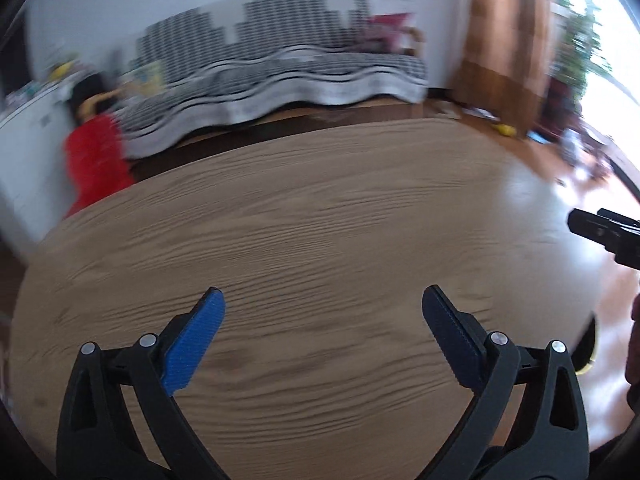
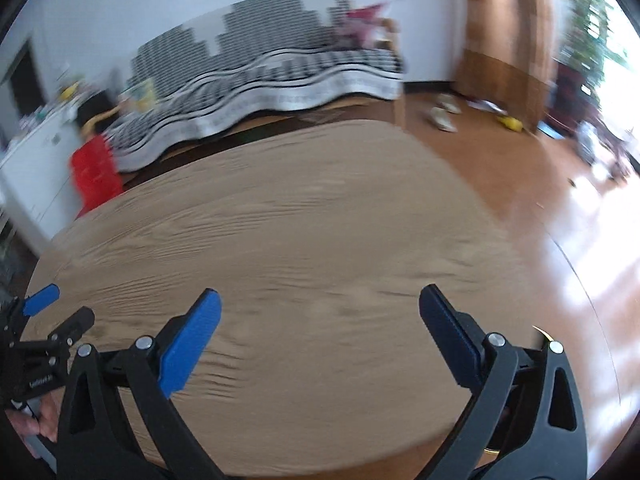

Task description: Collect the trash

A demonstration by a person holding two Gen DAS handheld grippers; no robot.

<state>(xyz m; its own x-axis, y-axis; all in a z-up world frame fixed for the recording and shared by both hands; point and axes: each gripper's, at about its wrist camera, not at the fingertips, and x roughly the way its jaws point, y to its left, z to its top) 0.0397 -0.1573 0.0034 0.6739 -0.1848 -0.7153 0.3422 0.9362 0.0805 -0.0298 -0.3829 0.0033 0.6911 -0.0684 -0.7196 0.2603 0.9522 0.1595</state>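
Both hand-held grippers: left [image 1: 323, 300] agape | right [image 2: 320, 300] agape | above table [image 1: 320, 208]

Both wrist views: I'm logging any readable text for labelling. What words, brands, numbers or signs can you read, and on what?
None can be read for certain.
Left gripper: small white lettering on its black body in the right wrist view, too small and blurred to read.
Wooden table, striped sofa cover, red object: no text shows.
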